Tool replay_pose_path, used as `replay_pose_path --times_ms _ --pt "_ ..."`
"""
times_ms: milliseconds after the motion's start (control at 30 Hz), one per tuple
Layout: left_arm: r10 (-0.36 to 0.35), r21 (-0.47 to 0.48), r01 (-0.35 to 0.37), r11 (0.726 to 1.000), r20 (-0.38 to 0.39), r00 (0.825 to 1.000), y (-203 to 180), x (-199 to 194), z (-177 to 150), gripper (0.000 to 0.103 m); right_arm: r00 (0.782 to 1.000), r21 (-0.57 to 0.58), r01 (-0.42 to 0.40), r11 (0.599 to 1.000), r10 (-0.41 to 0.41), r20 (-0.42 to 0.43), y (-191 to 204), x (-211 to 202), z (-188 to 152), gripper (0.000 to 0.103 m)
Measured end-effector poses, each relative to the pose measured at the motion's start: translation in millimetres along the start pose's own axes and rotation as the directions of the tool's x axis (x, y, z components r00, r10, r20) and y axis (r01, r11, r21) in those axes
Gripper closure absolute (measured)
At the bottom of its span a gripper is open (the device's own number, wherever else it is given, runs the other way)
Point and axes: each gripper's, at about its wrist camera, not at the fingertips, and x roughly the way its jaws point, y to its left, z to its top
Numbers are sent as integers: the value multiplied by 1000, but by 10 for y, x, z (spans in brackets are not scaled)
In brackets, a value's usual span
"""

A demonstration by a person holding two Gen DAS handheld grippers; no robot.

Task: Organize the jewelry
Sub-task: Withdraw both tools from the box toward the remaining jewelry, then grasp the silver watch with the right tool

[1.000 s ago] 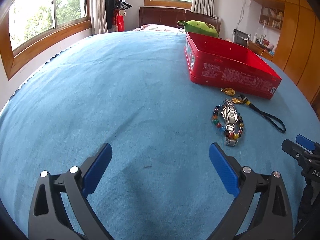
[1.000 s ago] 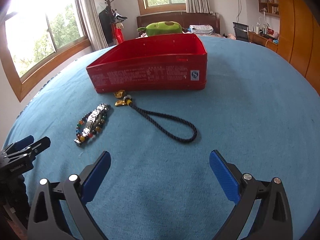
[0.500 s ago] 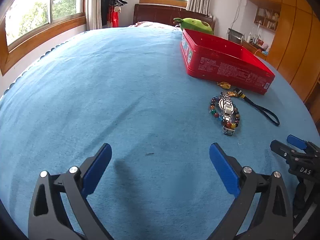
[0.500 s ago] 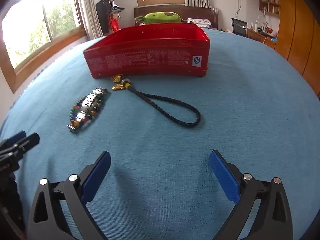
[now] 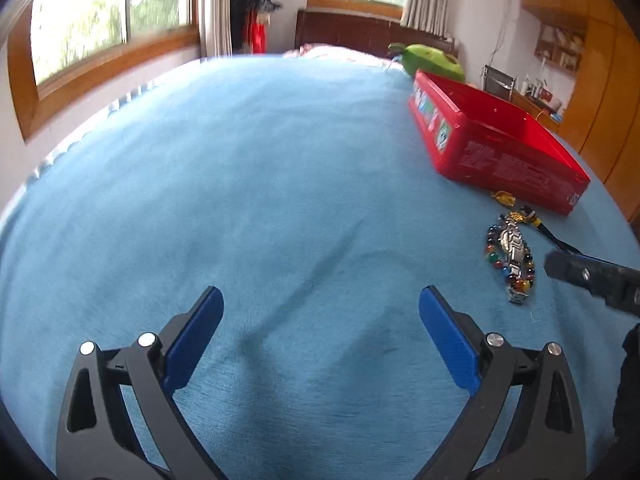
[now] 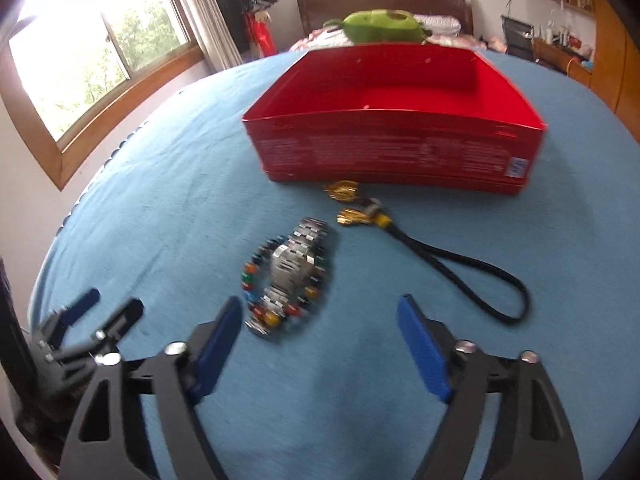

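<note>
A silver watch (image 6: 294,266) lies inside a ring of coloured beads (image 6: 251,280) on the blue bedspread; both also show in the left wrist view, watch (image 5: 513,245) and beads (image 5: 494,258). A black cord with gold charms (image 6: 460,268) lies to their right, and a small gold piece (image 6: 343,190) sits by the open red box (image 6: 394,160). My right gripper (image 6: 320,320) is open, just short of the watch and beads. My left gripper (image 5: 320,320) is open and empty over bare bedspread, left of the jewelry.
The red box (image 5: 500,156) stands behind the jewelry. A green plush toy (image 6: 380,26) lies beyond it by the headboard. Windows are on the left wall, wooden cabinets on the right. The left gripper shows at the lower left of the right wrist view (image 6: 92,320).
My right gripper has moved forward and left toward the watch and beads, which now sit close to its fingers. The left gripper has shifted slightly; both stay open.
</note>
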Motion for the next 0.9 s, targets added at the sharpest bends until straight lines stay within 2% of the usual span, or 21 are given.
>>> replay_pose_path --times_ms 67,133,367,433,500,733,900 --pt "-18 -32 18 999 -23 1000 64 47 0 6 999 26 -33 999 34 -38 15 88 72 51" --pt "-30 -37 30 999 -14 999 84 31 -9 5 997 47 -52 998 54 -56 18 130 111 52" --pt "-40 -22 40 999 -16 999 73 32 -37 5 997 69 -34 997 38 -70 -8 71 95 54" --pt "-39 -18 39 999 -17 999 67 30 -47 4 996 73 -18 997 24 -81 -54 83 70 58" --pt "-36 -10 36 999 -19 999 52 35 -47 4 994 89 -35 995 44 -103 -95 147 50 65" --pt "-37 -8 37 999 -22 999 29 50 -30 4 993 105 -59 993 69 -98 -126 163 49 65" --pt "-28 1 28 1000 -25 999 12 57 -32 3 994 92 -67 994 74 -81 -136 114 165 65"
